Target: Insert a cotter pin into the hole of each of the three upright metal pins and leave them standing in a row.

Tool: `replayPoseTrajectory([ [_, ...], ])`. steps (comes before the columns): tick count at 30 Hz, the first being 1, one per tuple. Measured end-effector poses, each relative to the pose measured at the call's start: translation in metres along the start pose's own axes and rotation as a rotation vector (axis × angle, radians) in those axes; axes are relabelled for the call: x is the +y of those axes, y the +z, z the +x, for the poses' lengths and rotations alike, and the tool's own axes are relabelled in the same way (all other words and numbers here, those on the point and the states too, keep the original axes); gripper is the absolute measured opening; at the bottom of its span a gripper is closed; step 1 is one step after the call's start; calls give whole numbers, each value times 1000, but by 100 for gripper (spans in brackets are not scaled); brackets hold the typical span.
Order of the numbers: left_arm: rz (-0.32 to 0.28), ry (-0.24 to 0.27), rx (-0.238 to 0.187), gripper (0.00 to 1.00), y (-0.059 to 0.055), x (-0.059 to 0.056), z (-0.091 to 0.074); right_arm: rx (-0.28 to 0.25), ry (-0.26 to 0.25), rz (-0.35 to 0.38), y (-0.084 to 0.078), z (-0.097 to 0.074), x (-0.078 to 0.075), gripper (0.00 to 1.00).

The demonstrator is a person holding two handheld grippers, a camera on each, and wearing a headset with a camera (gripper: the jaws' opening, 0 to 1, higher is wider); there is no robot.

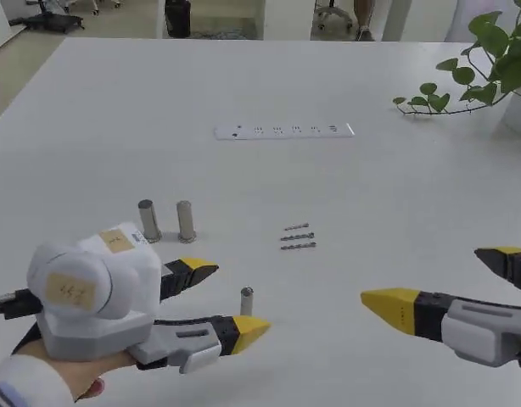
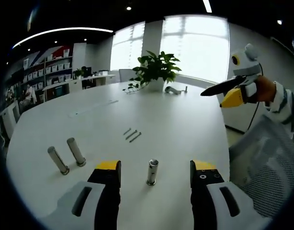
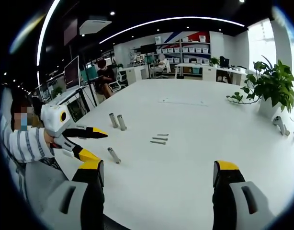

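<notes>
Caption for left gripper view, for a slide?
Open left gripper facing one upright metal pin; two more pins stand left, three cotter pins lie beyond.

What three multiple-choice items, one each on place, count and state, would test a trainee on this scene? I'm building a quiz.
1. The lone pin stands: A by the plant; B between the left tongs' tips; C on the strip.
2. Cotter pins on the table: A one; B three; C five.
3. The left tongs are: A open; B shut on a pin; C shut, empty.
B: it rises between the yellow tips. B: three lie side by side. A: the jaws stand wide apart.
</notes>
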State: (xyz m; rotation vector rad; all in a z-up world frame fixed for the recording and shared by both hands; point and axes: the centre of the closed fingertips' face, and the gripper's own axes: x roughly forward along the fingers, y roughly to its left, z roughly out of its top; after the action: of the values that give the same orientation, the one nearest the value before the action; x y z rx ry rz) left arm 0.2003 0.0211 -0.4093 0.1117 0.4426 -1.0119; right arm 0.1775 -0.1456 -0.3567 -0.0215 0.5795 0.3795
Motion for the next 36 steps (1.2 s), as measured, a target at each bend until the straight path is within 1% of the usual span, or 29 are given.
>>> replayPoseTrajectory([
  [1, -15, 4, -17, 62, 3, 2, -8, 2, 4, -6, 1, 0, 1, 93],
  [4, -34, 17, -32, 72, 6, 4, -26, 3, 14, -22, 4, -1, 3, 93],
  [5, -36, 22, -28, 74, 5, 4, -33, 0, 17, -27, 6, -2, 4, 93],
  [6, -36, 25, -27, 76, 5, 5, -36, -1, 18, -27, 6, -2, 4, 93],
  [7, -24, 38, -19, 78, 3, 5, -46, 0, 23, -30, 7, -3, 6, 93],
  [9, -20, 63, -18, 79, 2, 10, -55, 1, 26, -33, 7, -3, 7, 93],
  [12, -49, 81, -10, 83, -1, 10, -70, 4, 32, -30, 7, -5, 9, 93],
  [16, -80, 99, -5, 94, -2, 9, -84, 7, 43, -28, 8, -7, 13, 93],
  [18, -95, 109, 2, 96, -5, 11, -89, 11, 49, -30, 8, -8, 14, 93],
  [21, -127, 136, -4, 98, -7, 14, -96, 21, 58, -41, 9, -11, 16, 93],
  [26, -154, 160, 1, 99, -10, 13, -104, 27, 65, -49, 13, -15, 13, 93],
  [30, -174, 165, 3, 99, -12, 9, -106, 38, 68, -68, 16, -20, 5, 93],
  [31, -180, 185, 4, 99, -14, 11, -107, 44, 67, -75, 17, -21, 3, 93],
  [33, -191, 205, 11, 99, -17, 13, -108, 46, 67, -80, 19, -23, -1, 93],
  [34, -207, 218, 8, 99, -19, 14, -109, 47, 68, -81, 20, -24, -3, 92],
  [36, -227, 227, 0, 99, -20, 12, -110, 51, 72, -84, 21, -24, -6, 92],
])
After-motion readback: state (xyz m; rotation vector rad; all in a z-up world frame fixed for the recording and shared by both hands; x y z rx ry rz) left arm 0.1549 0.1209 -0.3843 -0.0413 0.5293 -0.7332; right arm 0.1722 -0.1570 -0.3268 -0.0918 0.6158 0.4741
